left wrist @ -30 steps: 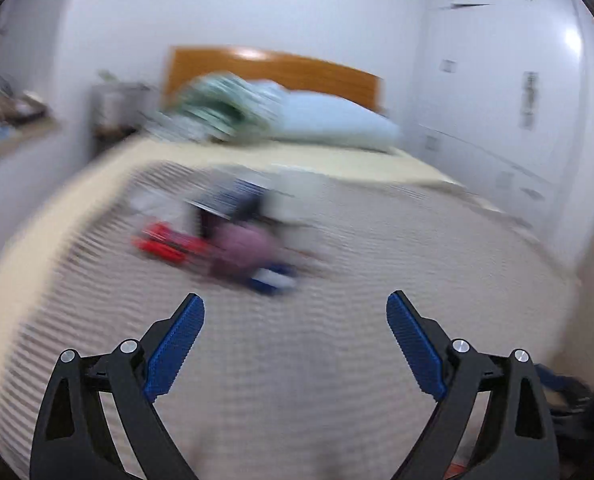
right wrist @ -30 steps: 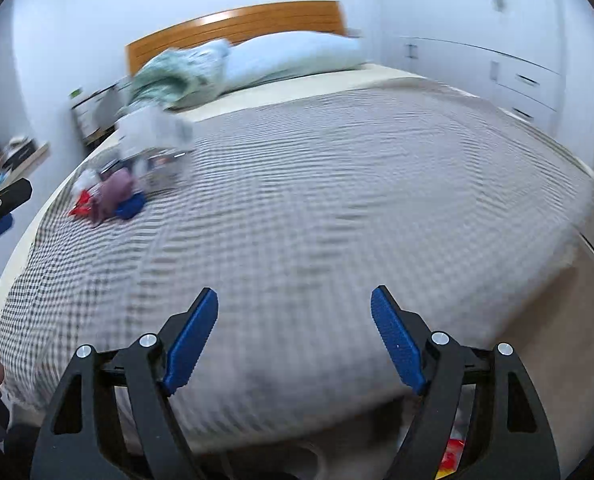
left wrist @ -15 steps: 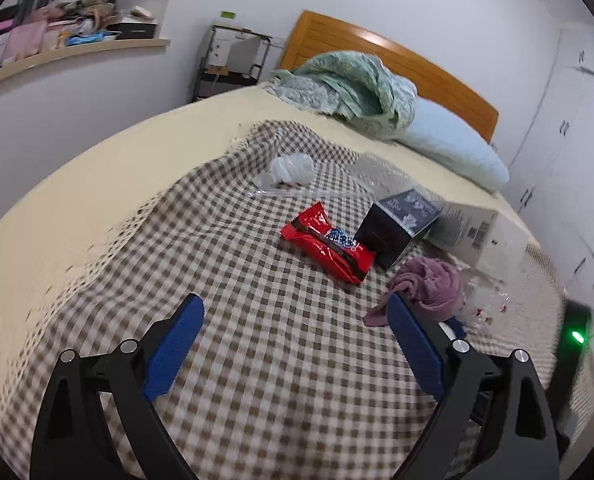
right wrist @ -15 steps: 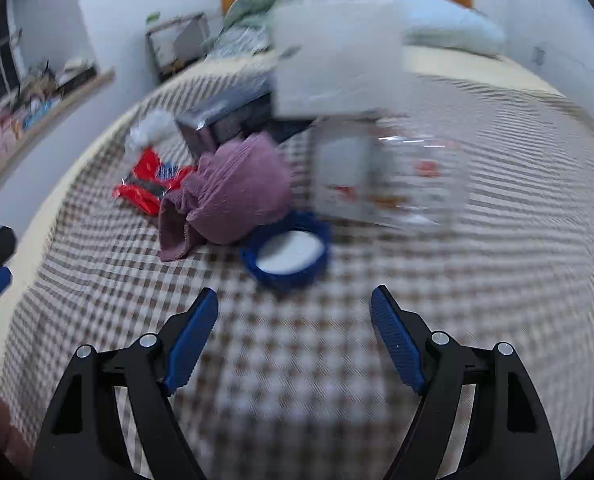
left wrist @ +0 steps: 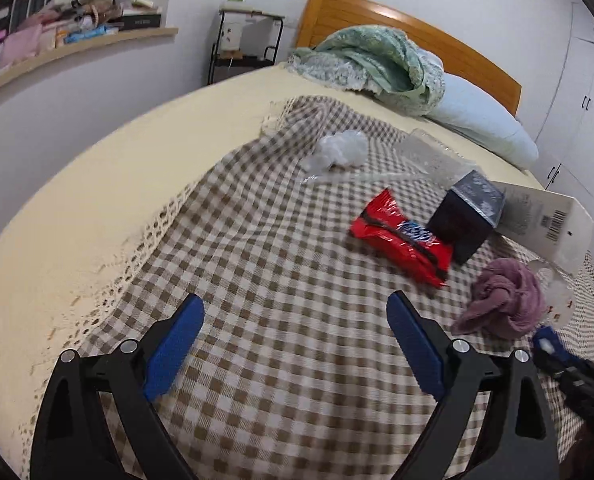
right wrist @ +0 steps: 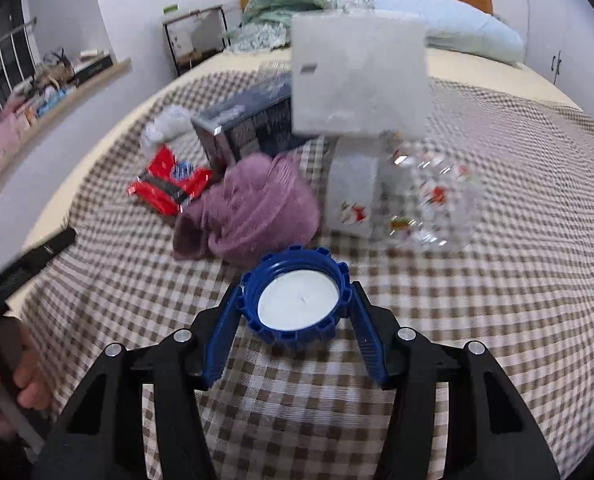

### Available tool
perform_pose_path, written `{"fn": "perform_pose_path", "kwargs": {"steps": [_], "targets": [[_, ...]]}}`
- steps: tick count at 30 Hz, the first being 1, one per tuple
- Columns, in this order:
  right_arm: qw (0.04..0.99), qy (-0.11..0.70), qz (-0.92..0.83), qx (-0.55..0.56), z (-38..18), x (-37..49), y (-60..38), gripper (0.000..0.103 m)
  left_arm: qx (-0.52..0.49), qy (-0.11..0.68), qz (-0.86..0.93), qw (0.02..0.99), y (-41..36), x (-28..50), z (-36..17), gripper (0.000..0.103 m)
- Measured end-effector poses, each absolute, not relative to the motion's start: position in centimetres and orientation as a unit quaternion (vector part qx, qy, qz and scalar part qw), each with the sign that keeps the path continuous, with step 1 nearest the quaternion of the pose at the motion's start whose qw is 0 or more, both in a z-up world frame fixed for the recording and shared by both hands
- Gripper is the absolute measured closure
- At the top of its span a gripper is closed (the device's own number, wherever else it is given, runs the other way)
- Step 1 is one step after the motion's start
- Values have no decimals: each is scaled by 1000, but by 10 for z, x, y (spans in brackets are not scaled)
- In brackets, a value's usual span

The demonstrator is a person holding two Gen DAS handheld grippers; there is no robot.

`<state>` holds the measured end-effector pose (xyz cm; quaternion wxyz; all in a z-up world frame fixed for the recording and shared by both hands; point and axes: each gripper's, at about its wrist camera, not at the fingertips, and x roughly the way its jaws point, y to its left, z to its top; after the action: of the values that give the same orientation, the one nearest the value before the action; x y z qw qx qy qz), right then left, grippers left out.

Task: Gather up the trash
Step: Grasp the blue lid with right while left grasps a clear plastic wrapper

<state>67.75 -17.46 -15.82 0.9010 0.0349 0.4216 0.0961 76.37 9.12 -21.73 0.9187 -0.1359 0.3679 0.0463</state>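
Blue plastic is what the right gripper (right wrist: pixel 295 312) is going for: a ridged blue cap (right wrist: pixel 295 300) with a white inside, lying open side up on the checked blanket (right wrist: pixel 497 320). The jaws are closing around it right now, one finger arriving at each side of the rim, and whether the pads are pressing yet I cannot tell (they look right at the edge). To do this well, I would judge the pads should be meeting the ridged wall squarely across its widest part, low enough not to slip over the rim, and lifting only once the cap is sitting firm.

Just beyond the cap, a crumpled purple cloth (right wrist: pixel 253 204) is lying almost against it. Beyond and right of the cap, a clear printed plastic wrapper (right wrist: pixel 429 204) is sprawling; beyond and left, a red snack packet (right wrist: pixel 165 186). Further back from the cap, a dark box (right wrist: pixel 249 128), a pale flat carton (right wrist: pixel 357 76) and a white crumpled bag (right wrist: pixel 165 126) are waiting.

The left gripper (left wrist: pixel 295 344) is hovering wide open and empty over bare blanket, well left of the cap.

Count: one cap, one cloth, one wrapper, one packet, one box, one carton, one bag, two grippers.
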Motion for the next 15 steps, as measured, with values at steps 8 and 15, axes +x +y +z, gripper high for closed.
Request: {"fn": "perform_pose_path", "kwargs": {"steps": [8, 15], "targets": [[933, 332, 138, 28, -120, 656, -213, 50, -72, 329, -34, 941, 82, 843, -171, 19], [934, 327, 110, 92, -118, 669, -255, 50, -40, 455, 7, 890, 57, 977, -187, 32]]}}
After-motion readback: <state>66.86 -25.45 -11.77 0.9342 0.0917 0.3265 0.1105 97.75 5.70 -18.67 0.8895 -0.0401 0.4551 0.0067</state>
